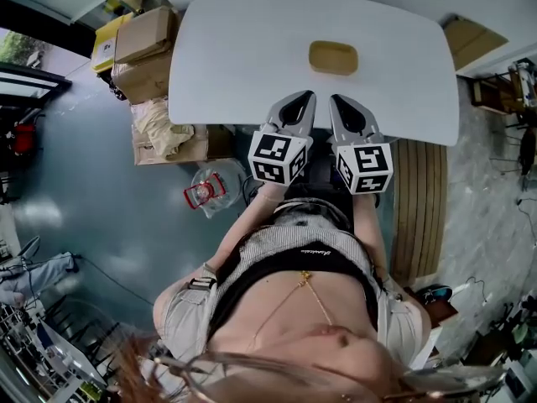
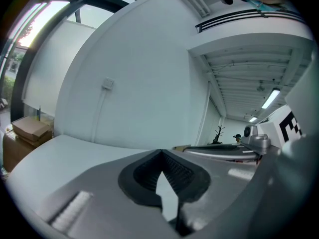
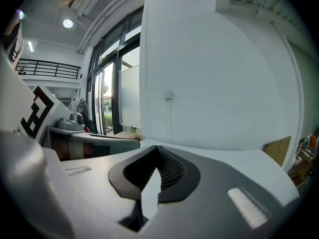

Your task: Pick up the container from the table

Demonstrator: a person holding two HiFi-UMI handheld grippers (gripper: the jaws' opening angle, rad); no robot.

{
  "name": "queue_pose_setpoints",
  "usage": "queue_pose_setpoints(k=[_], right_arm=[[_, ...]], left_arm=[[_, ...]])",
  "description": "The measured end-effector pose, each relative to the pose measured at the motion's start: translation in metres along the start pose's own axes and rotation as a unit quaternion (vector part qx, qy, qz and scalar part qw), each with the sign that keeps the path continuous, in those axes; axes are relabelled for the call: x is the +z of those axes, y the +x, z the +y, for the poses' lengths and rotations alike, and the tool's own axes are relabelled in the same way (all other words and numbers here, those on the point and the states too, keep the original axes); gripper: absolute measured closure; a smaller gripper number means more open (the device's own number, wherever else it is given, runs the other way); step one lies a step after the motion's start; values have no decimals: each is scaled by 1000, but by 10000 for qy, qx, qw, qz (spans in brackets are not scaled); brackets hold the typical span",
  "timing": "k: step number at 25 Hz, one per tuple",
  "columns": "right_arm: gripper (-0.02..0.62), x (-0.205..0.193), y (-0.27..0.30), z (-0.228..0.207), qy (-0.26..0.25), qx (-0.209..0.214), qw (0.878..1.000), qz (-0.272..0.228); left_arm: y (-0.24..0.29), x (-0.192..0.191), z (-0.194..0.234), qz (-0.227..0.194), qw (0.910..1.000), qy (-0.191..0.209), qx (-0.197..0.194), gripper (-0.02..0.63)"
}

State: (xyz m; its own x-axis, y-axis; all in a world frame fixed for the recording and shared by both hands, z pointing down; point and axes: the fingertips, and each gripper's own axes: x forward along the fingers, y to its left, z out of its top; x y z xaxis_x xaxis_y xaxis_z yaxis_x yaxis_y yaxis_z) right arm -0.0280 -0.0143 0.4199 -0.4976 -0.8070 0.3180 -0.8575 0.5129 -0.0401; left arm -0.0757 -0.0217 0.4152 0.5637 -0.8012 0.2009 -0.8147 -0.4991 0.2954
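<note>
Closest in, the person's striped top fills the bottom of the head view, and just beyond it both tools sit side by side at the near edge of the white table (image 1: 235, 49). Left gripper (image 1: 307, 97) first: its own view shows the ribbed pads meeting at the tip, jaws together with nothing between them. Right gripper (image 1: 338, 101), same story, pinched closed and empty, only bare tabletop ahead.

And there's the target. The container (image 1: 333, 58) lies flat on the table a little farther out, almost dead centre between the two tools and apart from both. It's a shallow tan tray with rounded corners and a raised lip, nothing in it as far as I can see. A thin tan sliver past the left jaw tips in the left gripper view may be its rim, though it's too slight to be sure.

How will it handle? My read is light and fairly stiff, a thin moulded dish and not a fragile one. The tabletop looks smooth, so a nudge from closed jaws would likely just skate it away. The lip is the place to take it: one pad inside, one outside, on the near long side. Either gripper needs to open before going in, and a tray this shallow could tip if pinched at a corner.
</note>
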Motion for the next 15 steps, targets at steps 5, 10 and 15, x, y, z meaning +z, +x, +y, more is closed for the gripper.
queue_pose_setpoints(k=[5,10,15], right_arm=[[569,3,13,-19,88,1,10000,6],[569,5,25,-44,181,-38,9998,-11],[569,10,41,-76,263,-42,9996,2]], left_arm=[[21,3,5,61,10000,18,10,606],[48,7,6,130,9999,76,-18,606],[83,15,4,219,9996,136,-69,606]])
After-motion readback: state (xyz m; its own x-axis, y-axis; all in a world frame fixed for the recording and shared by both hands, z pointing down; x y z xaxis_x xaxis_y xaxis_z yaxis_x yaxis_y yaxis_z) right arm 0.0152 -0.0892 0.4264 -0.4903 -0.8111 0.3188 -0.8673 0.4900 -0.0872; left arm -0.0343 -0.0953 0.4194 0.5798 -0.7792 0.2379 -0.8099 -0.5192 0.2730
